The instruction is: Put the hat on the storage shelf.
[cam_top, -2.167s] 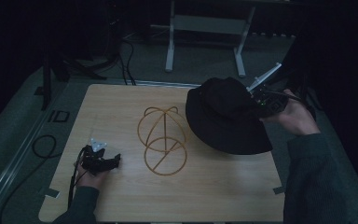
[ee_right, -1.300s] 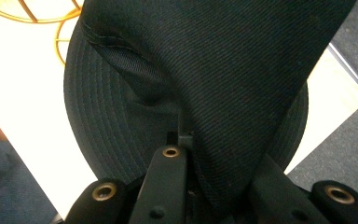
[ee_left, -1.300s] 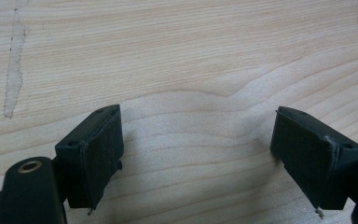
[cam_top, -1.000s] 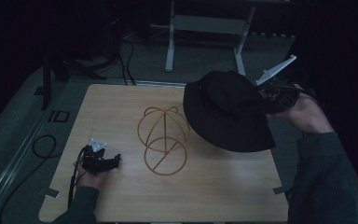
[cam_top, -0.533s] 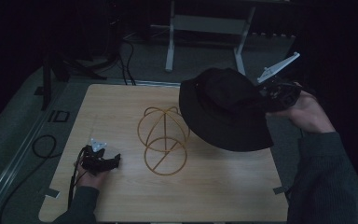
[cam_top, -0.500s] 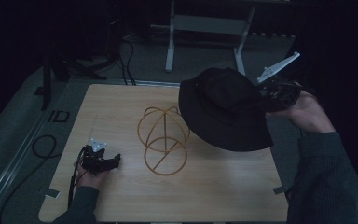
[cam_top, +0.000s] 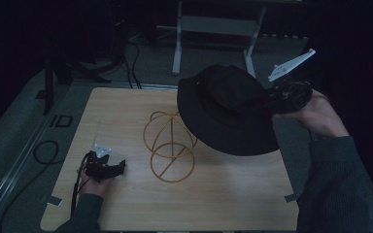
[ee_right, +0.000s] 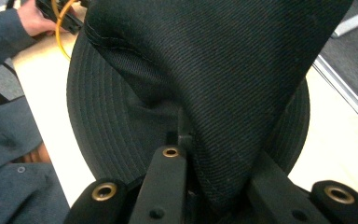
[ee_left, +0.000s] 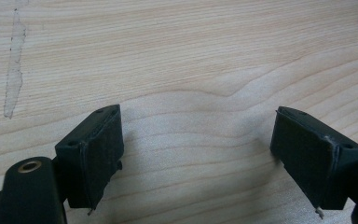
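Right gripper clamps black twill hat, lifted.
Gold wire stand beneath brim; left gripper wide open, empty, on wood table.

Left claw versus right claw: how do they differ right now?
The left claw is open with only bare table between its jaws; the right claw is shut on the black hat. The left claw sits low at the tabletop near the person's side; the right claw is raised, holding the hat in the air beside the gold wire stand. Both are hand-held.
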Demonstrator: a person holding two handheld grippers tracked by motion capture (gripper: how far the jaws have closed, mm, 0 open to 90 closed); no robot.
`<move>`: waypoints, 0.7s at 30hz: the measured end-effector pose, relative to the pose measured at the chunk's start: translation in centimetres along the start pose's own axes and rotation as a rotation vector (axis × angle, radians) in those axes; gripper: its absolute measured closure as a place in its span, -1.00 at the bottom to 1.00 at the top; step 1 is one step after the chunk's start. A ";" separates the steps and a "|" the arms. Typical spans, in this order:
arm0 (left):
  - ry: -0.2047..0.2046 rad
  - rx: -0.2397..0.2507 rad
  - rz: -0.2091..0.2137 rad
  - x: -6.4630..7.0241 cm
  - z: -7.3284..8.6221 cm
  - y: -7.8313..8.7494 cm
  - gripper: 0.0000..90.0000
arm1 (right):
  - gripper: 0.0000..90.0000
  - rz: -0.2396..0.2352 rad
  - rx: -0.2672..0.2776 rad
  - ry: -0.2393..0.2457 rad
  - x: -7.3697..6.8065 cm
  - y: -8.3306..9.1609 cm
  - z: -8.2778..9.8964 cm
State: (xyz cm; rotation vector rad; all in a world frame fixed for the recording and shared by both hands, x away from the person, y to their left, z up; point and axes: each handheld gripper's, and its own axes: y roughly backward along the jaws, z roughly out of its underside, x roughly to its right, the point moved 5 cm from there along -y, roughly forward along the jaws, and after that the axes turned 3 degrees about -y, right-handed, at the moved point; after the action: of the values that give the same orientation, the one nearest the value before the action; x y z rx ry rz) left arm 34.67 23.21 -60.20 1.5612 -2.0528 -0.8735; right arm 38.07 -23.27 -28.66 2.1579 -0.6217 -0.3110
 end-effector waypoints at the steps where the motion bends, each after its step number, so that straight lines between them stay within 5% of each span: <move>1: 0.000 -0.001 0.000 0.0 0.0 0.0 -0.61 | 0.94 -0.007 0.004 -0.001 -0.1 -0.1 -0.1; 21: 0.000 -0.001 0.000 0.0 0.0 0.0 -0.61 | 0.94 -0.099 0.017 0.083 -2.7 -2.4 -2.8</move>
State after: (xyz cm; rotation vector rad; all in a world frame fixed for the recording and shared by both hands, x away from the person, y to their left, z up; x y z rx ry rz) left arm 34.67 23.21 -60.19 1.5608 -2.0523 -0.8739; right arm 37.70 -18.71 -28.82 2.2097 -0.4739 -0.2688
